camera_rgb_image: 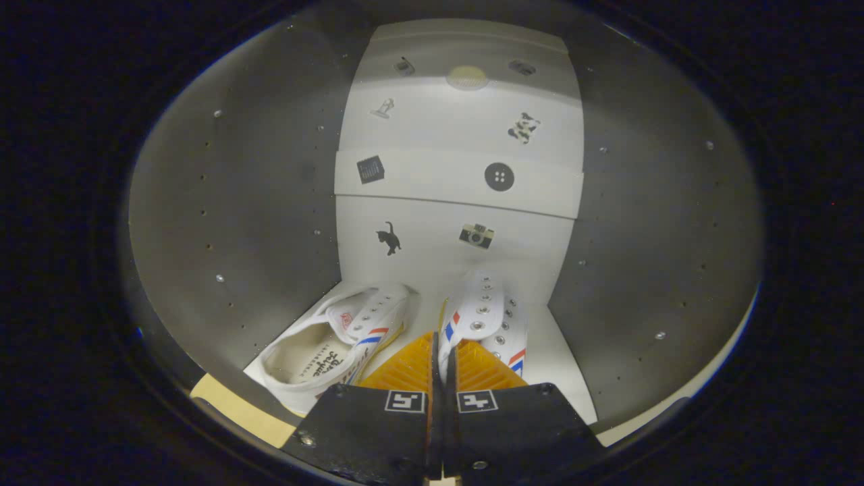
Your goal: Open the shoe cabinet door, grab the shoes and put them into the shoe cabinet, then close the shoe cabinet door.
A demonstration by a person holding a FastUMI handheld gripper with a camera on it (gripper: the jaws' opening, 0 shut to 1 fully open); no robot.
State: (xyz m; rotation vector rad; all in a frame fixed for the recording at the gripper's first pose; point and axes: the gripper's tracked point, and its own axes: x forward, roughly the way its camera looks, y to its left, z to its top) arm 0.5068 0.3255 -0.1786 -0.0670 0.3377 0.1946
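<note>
I am looking into the shoe cabinet (270, 202), with its white floor and back wall. Two white canvas shoes with red and blue stripes rest on the cabinet floor. The left shoe (331, 344) lies beside my left finger, its opening facing me and its toe toward the back wall. The right shoe (489, 314) points at the back wall just ahead of my fingers. My gripper (442, 354) is shut on the right shoe's near side wall, whose thin striped edge runs up between the two pads.
Grey side walls (648, 223) with rows of small holes close in left and right. The white back wall (439, 250) carries small stickers and a ledge across its middle. A round light (467, 77) glows at the top. A tan strip (229, 405) borders the floor's near left corner.
</note>
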